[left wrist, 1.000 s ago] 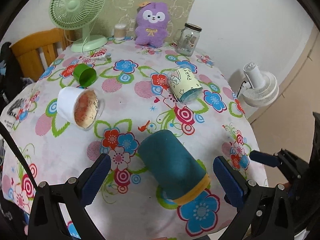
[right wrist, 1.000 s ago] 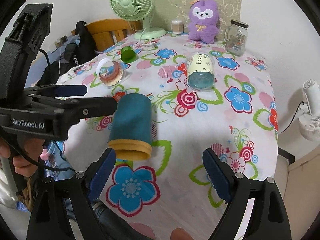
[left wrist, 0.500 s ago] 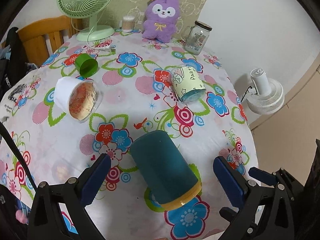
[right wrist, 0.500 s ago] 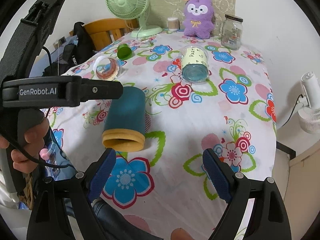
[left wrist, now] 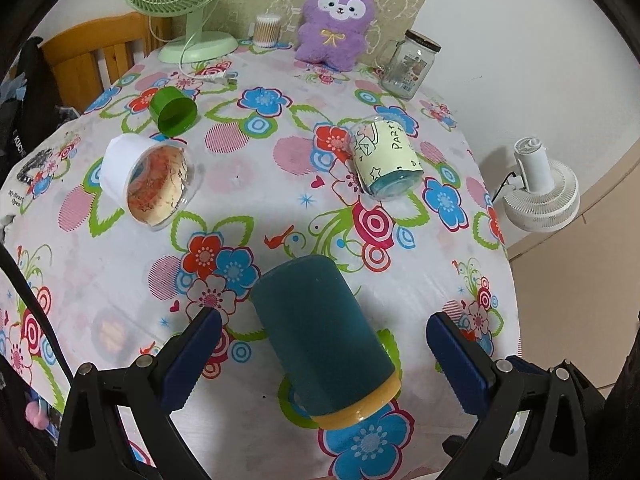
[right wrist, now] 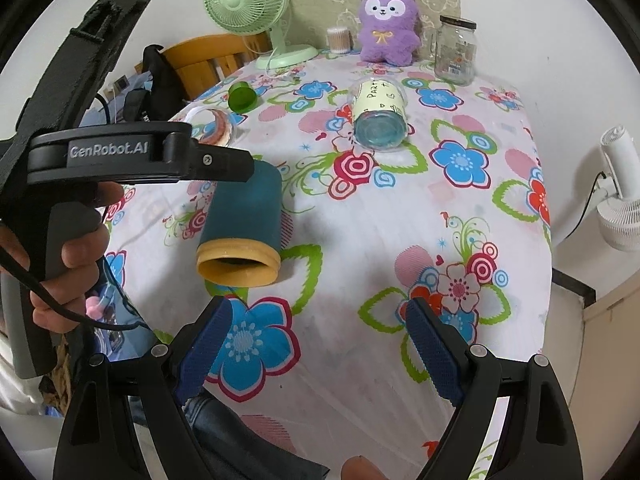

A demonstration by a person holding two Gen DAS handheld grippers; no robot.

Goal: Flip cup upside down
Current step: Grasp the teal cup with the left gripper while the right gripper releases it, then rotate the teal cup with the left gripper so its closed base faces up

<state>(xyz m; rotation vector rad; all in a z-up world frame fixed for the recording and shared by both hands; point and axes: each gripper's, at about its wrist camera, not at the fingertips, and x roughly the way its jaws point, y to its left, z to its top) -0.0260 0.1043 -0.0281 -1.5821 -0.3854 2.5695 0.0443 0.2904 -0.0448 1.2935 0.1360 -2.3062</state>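
Item 1: dark teal cylindrical cup with a mustard-yellow rim band, lying on its side on the floral-print tablecloth, mouth towards me. In my left wrist view it sits at 6 o'clock, between the two blue pads.

Item 2: my left gripper, jaws spread wide on either side of the teal cup; neither pad touches it.

Item 3: my right gripper, also released, jaws wide apart over bare cloth; the cup's open mouth lies at 10 o'clock from it, just beyond the left pad. A hand grips the left unit's handle at 9 o'clock in this view.

Item 4: clear tumbler with pale yellow printed sleeve, on its side, 1 o'clock of the teal cup, well apart.

Item 5: white plastic tub with a clear lid, tipped over, 10 o'clock.

Item 6: small green plastic cup, on its side, beyond the tub.

Item 7, far edge, 12 o'clock: green desk fan, purple plush toy, lidded glass jar.
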